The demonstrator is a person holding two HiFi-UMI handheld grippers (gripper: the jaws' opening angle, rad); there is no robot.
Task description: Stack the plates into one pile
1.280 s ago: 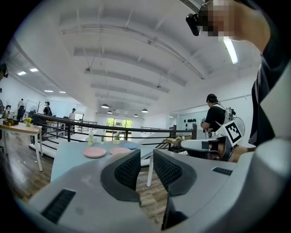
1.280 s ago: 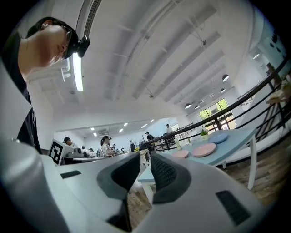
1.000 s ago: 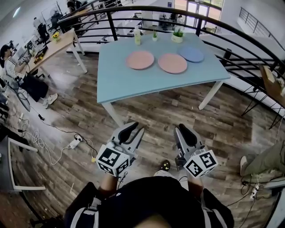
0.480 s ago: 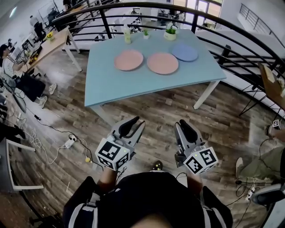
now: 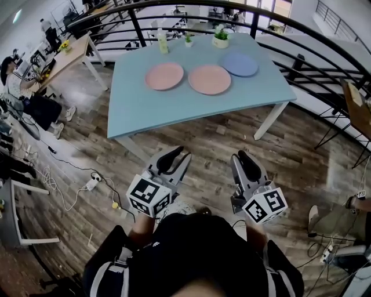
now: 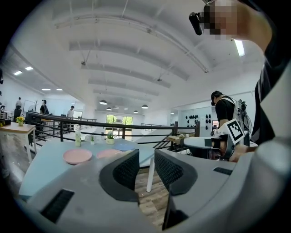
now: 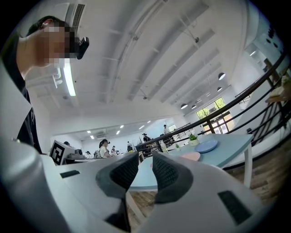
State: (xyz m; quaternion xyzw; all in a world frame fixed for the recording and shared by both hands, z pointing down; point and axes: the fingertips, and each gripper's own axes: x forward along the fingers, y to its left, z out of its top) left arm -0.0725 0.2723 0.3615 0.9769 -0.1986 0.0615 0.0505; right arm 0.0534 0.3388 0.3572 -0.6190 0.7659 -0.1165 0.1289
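Three plates, count: all lie flat and separate on the light blue table (image 5: 174,110); none rests on another.
Plate, left: the left pink plate (image 5: 164,76) sits on the table's far half, left of centre, well apart from my tongs.
Plate, centre: the middle pink plate (image 5: 209,79) lies just right of it, with a strip of bare table between the two.
Plate, right: the blue plate (image 5: 239,64) lies farther back and to the right. Its near rim comes close to the middle pink plate; whether they touch I cannot tell.
Far edge of table: a pale bottle (image 5: 162,42) and a potted plant (image 5: 219,36) stand behind the plates.
Left tongs: my left gripper (image 5: 181,155) is held over the wooden floor (image 5: 197,139) on the near side of the table. Its jaws stand a narrow gap apart, nothing between the ribbed pads (image 6: 127,169).
Right tongs: my right gripper (image 5: 239,156) is held beside the left one, also short of the table. Its jaws are slightly spread and pinch nothing.
Aim: both gripper views look across toward the table and the plates on it.
Surroundings: a black railing (image 5: 191,13) curves beyond the table; a person (image 5: 14,78) sits at a wooden desk (image 5: 72,55) at the far left; cables (image 5: 55,185) trail on the floor at the near left.
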